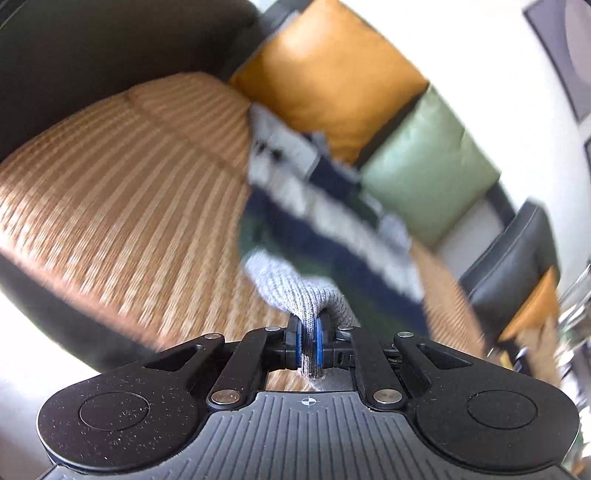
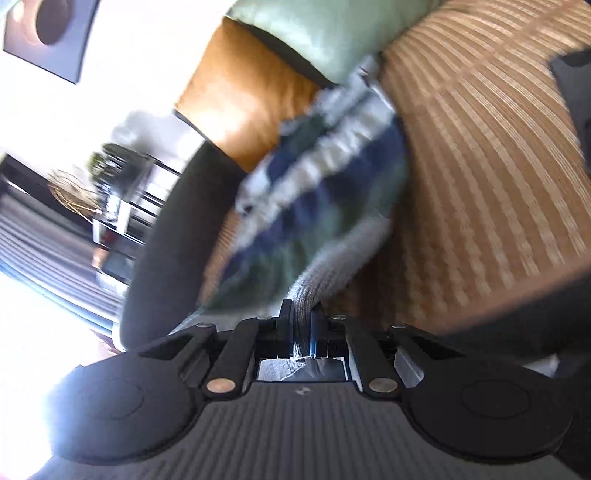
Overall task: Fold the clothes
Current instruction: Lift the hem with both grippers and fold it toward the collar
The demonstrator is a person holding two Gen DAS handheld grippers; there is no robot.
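A knitted sweater [image 1: 332,229] with navy, dark green and grey-white stripes and a grey ribbed hem lies stretched over the woven tan sofa seat [image 1: 122,206]. My left gripper [image 1: 309,345] is shut on a fold of the grey ribbed hem, which bunches between its blue pads. In the right wrist view the same sweater [image 2: 314,184] runs away from me, blurred, and my right gripper [image 2: 302,332] is shut on its grey ribbed edge. Both views are smeared by motion.
An orange cushion [image 1: 332,74] and a pale green cushion [image 1: 428,162] lean on the sofa back behind the sweater. The dark sofa arm [image 2: 166,236] curves on the left of the right wrist view, with a shelf and plant [image 2: 114,173] beyond. A framed picture [image 2: 48,33] hangs on the wall.
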